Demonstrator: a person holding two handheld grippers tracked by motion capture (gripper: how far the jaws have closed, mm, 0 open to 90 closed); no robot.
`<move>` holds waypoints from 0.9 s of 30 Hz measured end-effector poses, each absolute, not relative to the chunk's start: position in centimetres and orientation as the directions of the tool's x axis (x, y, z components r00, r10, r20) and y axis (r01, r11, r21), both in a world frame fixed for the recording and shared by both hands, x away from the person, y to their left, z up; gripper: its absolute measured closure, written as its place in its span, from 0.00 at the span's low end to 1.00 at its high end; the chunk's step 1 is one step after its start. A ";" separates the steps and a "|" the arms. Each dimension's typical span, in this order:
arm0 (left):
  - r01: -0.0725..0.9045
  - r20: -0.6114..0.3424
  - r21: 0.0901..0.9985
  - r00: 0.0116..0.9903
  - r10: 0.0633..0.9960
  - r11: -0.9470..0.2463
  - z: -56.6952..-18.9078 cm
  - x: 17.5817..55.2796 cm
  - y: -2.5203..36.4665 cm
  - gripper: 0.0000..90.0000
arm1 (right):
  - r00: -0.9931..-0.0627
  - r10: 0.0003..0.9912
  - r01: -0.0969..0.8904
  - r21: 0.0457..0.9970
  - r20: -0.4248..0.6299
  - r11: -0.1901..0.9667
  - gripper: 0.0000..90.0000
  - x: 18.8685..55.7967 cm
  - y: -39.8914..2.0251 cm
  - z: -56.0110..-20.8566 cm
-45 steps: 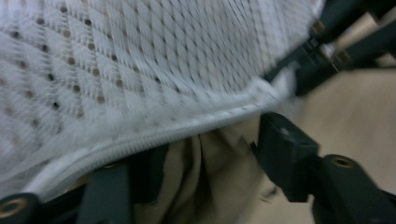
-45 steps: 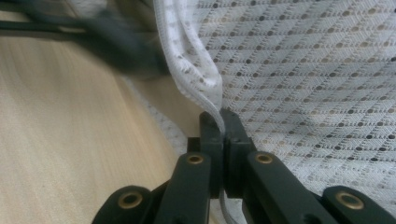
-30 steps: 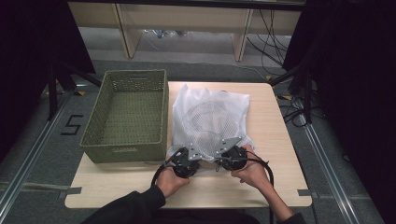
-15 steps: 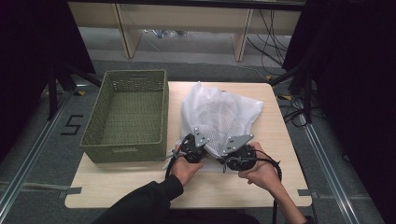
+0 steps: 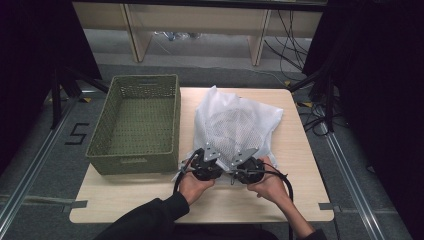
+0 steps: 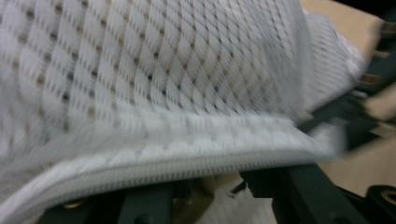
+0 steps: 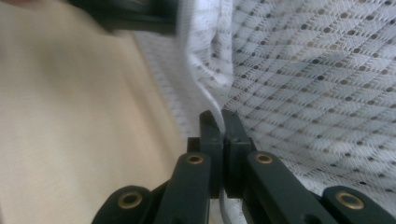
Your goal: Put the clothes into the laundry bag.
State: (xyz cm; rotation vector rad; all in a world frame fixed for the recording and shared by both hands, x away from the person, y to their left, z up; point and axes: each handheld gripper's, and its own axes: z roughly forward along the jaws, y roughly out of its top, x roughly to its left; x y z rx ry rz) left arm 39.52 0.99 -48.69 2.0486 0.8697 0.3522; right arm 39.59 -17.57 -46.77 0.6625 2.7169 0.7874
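Note:
A white mesh bag (image 5: 239, 117) lies puffed up on the wooden table (image 5: 300, 165), its zipped near edge toward the person. My left gripper (image 5: 204, 156) sits at that edge; in the left gripper view the zipper hem (image 6: 187, 163) runs across the parted jaws of the left gripper (image 6: 219, 186). Those jaws have just been opening, and the hem lies loose between them. My right gripper (image 5: 246, 161) is beside it on the right. In the right gripper view the right gripper (image 7: 223, 123) is shut on a fold of the mesh bag (image 7: 317, 79).
A green woven basket (image 5: 132, 162) stands on the left part of the table, close beside the bag. Bare tabletop (image 7: 70, 116) lies along the near side by the hands. Cables trail from both grippers toward the person.
The bag lay flat a second ago; its near edge was lifted and it now stands bulged. The two grippers spread apart with the lift and have come back close together.

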 end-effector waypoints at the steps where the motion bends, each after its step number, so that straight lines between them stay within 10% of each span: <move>1: 0.451 -0.068 0.804 0.717 0.694 -0.388 -48.7 39.5 1.0 0.70 | -0.867 0.489 0.363 0.552 -0.096 0.751 1.00 39.8 -17.5 -47.1; 11: 0.478 -0.034 0.729 0.740 0.672 -0.490 -48.3 37.1 6.4 0.60 | -0.851 0.517 0.389 0.548 -0.095 0.741 1.00 41.0 -17.6 -47.9; 27: 0.476 -0.057 0.666 0.800 0.597 -0.574 -50.7 39.2 4.2 0.68 | -0.860 0.498 0.365 0.551 -0.108 0.751 1.00 41.5 -17.5 -47.8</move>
